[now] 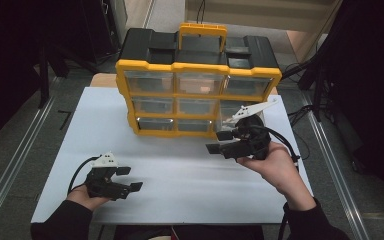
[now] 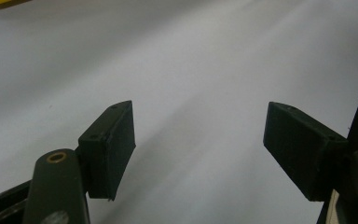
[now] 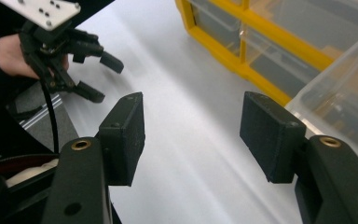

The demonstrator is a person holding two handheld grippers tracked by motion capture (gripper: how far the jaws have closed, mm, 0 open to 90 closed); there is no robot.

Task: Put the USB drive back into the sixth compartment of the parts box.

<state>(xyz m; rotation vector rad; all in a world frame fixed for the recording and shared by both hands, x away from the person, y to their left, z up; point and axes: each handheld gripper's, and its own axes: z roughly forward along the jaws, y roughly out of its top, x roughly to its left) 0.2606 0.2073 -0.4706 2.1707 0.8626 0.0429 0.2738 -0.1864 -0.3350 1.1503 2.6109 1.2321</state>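
Two black hand-held grippers hover over the white tabletop (image 1: 180, 170), jaws spread: left gripper (image 1: 129, 179) near the front, right gripper (image 1: 218, 142) just beside the yellow-framed organiser's (image 1: 198, 95) clear drawers.

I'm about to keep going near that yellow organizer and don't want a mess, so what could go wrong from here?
1. The clear drawer at the lower right of the yellow organizer sticks out. The open right hand-held gripper is close beside it and might knock it or pull it out.
2. The organizer stands upright on the white table; a hard tug could shift or tip it.
3. The left hand-held gripper is open and well away from the organizer, so nothing braces it.
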